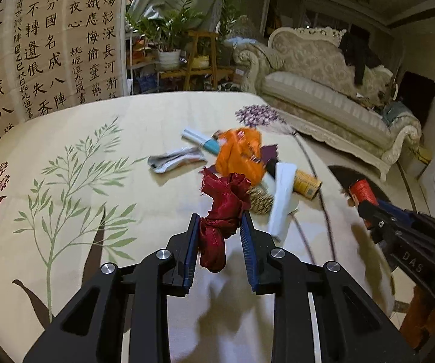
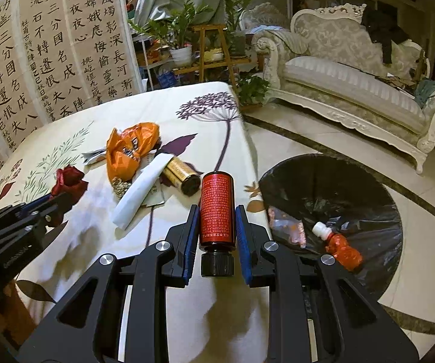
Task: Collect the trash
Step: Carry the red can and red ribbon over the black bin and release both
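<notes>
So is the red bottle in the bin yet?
Not yet: the red bottle is clamped in the right gripper, beside the bin.

dark red ribbon [image 1: 217, 211], red bottle [image 2: 216, 208], orange bag [image 2: 129, 148], floral cream tablecloth [image 1: 96, 157]

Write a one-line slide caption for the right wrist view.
Right tongs grip a red bottle beside the black-lined trash bin; left tongs hold red ribbon.

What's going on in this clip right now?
A person is clearing trash off a floral tablecloth. The left tool is shut on a crumpled red ribbon, and the right tool is shut on a red bottle. An orange bag, white paper and a gold can remain. The black-lined bin beside the table holds some trash.
</notes>
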